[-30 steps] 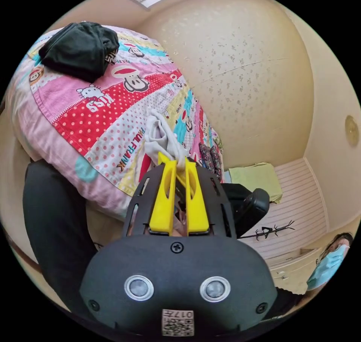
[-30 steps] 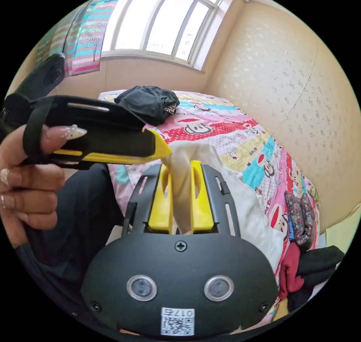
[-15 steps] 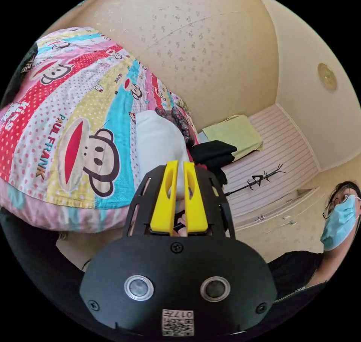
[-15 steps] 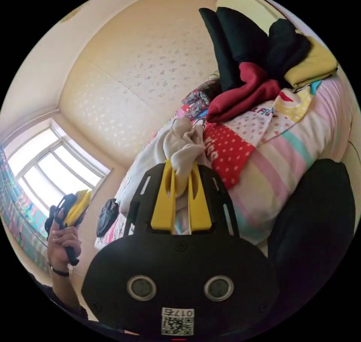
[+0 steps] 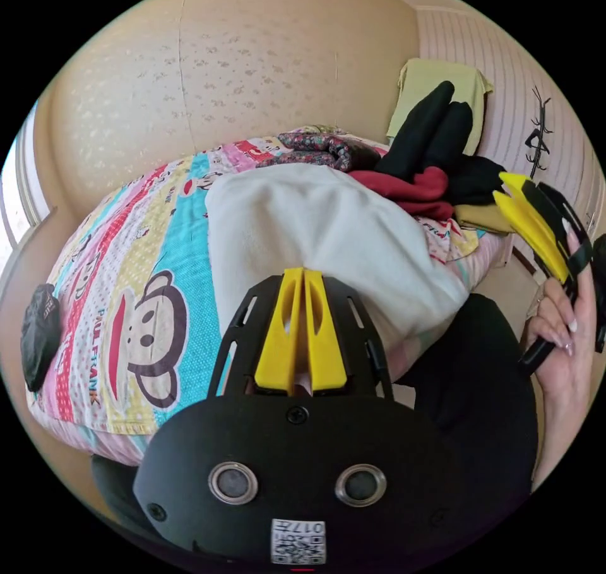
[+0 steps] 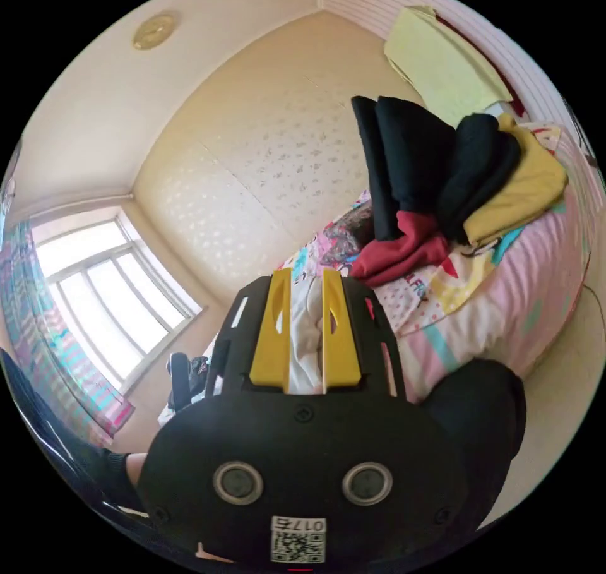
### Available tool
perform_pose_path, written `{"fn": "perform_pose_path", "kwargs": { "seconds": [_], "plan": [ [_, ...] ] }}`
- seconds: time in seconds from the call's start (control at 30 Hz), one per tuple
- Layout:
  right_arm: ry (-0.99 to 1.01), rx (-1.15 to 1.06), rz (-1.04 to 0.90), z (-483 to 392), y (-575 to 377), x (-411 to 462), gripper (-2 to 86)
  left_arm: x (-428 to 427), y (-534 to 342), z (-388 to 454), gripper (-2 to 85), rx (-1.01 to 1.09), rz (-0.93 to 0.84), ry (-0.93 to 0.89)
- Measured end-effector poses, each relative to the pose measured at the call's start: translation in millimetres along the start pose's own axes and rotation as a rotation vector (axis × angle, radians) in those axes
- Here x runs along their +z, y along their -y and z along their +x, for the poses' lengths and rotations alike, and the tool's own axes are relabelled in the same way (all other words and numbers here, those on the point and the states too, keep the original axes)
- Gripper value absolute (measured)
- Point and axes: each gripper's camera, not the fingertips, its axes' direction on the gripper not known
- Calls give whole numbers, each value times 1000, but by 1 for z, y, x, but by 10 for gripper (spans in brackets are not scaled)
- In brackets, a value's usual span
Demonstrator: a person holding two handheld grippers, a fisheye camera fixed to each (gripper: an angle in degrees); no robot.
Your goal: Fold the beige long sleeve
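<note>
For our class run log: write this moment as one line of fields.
stage: spreading | beige long sleeve: on bed | left gripper: shut on its edge | right gripper: fabric between jaws, grip unclear | clothes pile: beyond

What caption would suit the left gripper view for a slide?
Left gripper pinches the beige shirt spread on a cartoon bedsheet, with a pile of clothes behind.
</note>
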Motion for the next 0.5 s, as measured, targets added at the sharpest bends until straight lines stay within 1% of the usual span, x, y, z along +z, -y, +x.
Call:
{"fn": "perform_pose_path", "kwargs": {
  "seconds": [0.03,0.07,0.1,0.13,0.17,0.2,0.23,0.27,0.3,0.33,0.37,0.43,0.5],
  "plan": [
    [35,-100,-62,-18,18,15,62,2,-3,-1,-9,-37,4,-20],
    [55,-198,-173,-35,31,39,51,3,-4,-3,-9,-56,7,-39],
    [48,-241,-245,-41,35,55,44,5,-7,-8,-9,-90,12,-83],
    [-19,-316,-411,-50,37,93,32,7,-10,-11,-8,-104,16,-113],
    [-173,-377,-557,-49,28,135,22,7,-12,-12,-8,-104,18,-122],
    [-272,-392,-616,-43,20,156,20,5,-15,-11,-8,-96,26,-126],
    [-439,-437,-750,-24,-4,198,15,-1,-18,-9,-7,-82,37,-117],
    [-447,-484,-795,-5,-27,220,12,-6,-20,-7,-6,-72,42,-113],
    [-425,-465,-714,3,-30,215,10,-18,-23,-4,-6,-38,34,-126],
    [-333,-351,-642,19,-26,203,8,-31,-29,-3,-6,-22,32,-153],
    [-251,-240,-661,34,-19,198,7,-38,-34,-4,-6,-25,50,-174],
    [-167,-174,-659,48,-16,192,5,-69,-64,-24,-7,-147,209,-240],
    [-121,-165,-642,54,-18,187,5,-77,-87,-39,-8,-273,283,-219]
  ]
}}
